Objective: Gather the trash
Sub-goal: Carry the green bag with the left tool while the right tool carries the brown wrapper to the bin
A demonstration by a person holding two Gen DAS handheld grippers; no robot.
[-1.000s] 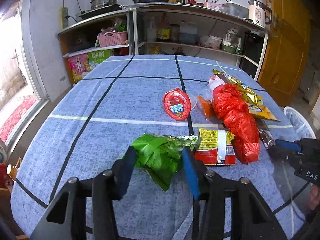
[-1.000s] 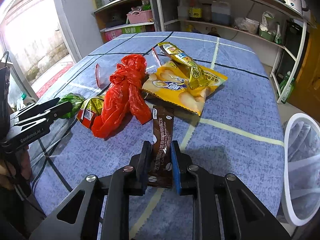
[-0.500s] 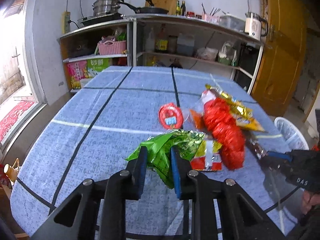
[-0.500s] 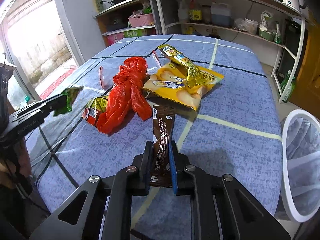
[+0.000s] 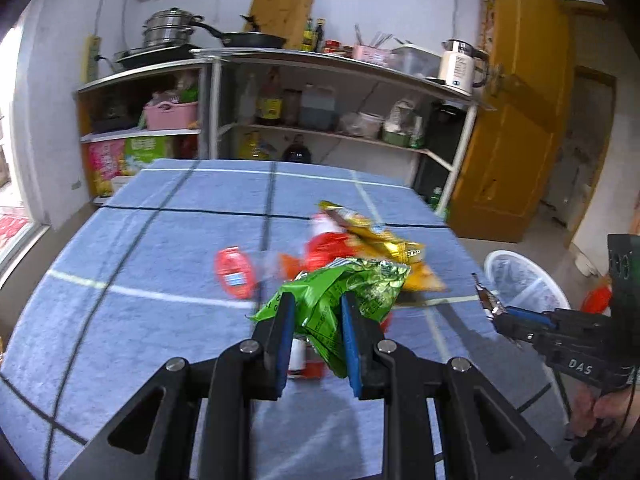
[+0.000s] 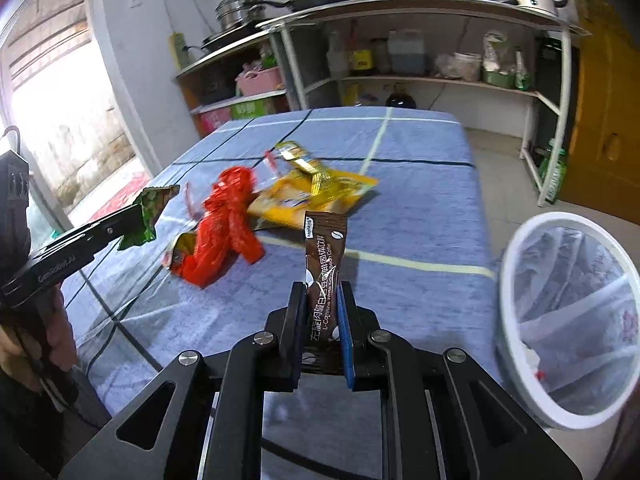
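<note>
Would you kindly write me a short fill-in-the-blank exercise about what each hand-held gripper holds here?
1. The left hand-held gripper is shut on a ____ wrapper.
2. The right hand-held gripper clamps a ____ coffee sachet.
3. The white bin stands ____ the table.

Missing words: green; brown; beside

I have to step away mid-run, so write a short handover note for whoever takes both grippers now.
Left gripper: shut on the green wrapper, held above the table.
Right gripper: shut on the brown coffee sachet, also lifted.
Bin: white mesh, on the floor to the right of the table.
Done: two pieces picked up, neither binned.
Left: drop both; then the red plastic bag, yellow snack bags and red round lid.
</note>
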